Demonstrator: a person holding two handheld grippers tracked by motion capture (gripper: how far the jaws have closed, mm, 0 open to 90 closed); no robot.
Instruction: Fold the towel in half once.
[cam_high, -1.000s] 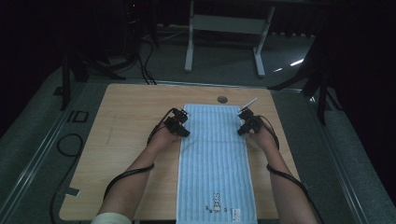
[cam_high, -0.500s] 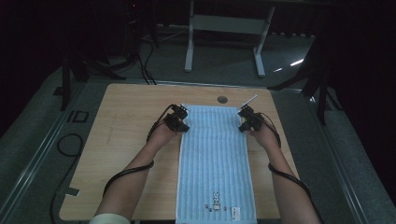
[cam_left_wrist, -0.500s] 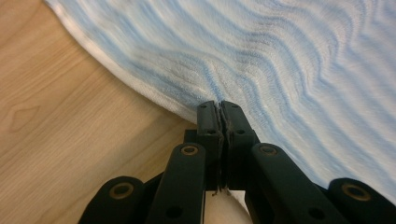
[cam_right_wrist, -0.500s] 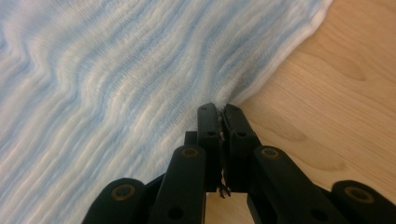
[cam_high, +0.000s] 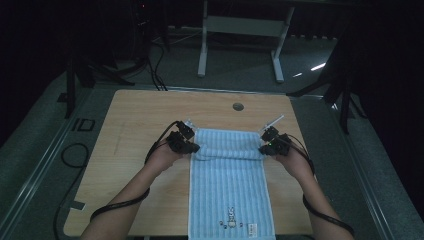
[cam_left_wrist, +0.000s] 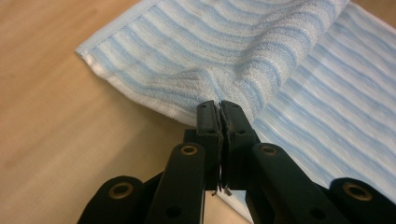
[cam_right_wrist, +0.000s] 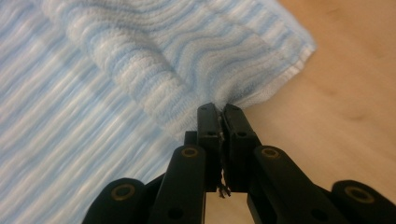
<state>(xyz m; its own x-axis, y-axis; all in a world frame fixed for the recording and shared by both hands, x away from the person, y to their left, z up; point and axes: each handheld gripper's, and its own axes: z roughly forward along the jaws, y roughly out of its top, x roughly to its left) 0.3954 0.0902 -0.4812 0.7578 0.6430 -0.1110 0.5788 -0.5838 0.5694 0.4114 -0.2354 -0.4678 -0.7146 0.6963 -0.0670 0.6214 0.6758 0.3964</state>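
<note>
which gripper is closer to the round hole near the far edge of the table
Right, by a small margin. The hole lies beyond the towel. The right gripper sits near and right of it; the left gripper sits near and left, a little farther off.

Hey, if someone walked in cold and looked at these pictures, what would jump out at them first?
A long light-blue striped towel lies down the middle of the wooden table, its far end doubled back over itself. The left gripper and the right gripper each pinch one corner of that folded end, jaws shut on the cloth. Near the towel's near end sits a small dark printed motif.
</note>
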